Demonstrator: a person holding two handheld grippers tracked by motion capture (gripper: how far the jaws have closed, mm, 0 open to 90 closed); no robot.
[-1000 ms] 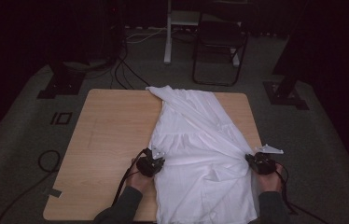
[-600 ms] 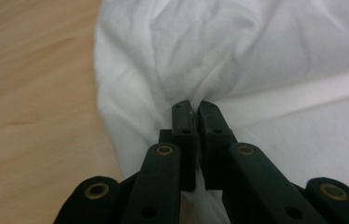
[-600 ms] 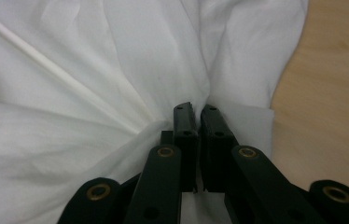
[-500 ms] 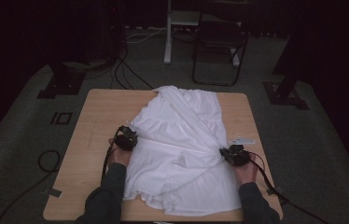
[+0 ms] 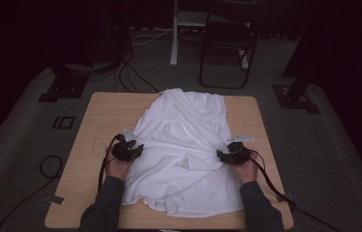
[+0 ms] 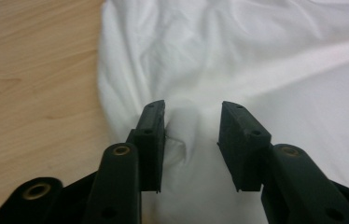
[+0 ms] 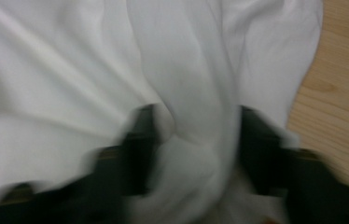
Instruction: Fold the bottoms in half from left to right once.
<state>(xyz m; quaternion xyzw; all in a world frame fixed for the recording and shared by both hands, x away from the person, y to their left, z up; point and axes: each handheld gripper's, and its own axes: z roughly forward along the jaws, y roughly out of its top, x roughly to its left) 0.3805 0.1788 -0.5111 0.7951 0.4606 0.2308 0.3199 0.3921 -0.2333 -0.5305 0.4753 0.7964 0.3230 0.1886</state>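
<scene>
A white garment (image 5: 184,140) lies spread and creased on the wooden table (image 5: 101,116), its hem toward the person. My left gripper (image 5: 133,145) rests at the garment's left edge. In the left gripper view the garment (image 6: 256,56) has a small raised fold between the jaws of my left gripper (image 6: 192,109), which have just been opening and stand apart without pressing it. My right gripper (image 5: 223,154) sits at the garment's right side. The right gripper view is blurred: the jaws of my right gripper (image 7: 196,114) have just been opening, and a thick fold of the garment (image 7: 70,70) lies loose between them.
Bare wood shows left of the garment (image 6: 23,70) and at its right edge (image 7: 345,70). Beyond the table on the dark floor stand a chair (image 5: 227,48), a white post (image 5: 174,34), black stand bases (image 5: 63,89) and loose cables (image 5: 48,166).
Both hands have moved left and away from the person, dragging the garment toward the table's middle. Both grippers' jaws, shut on cloth before, now stand apart.
</scene>
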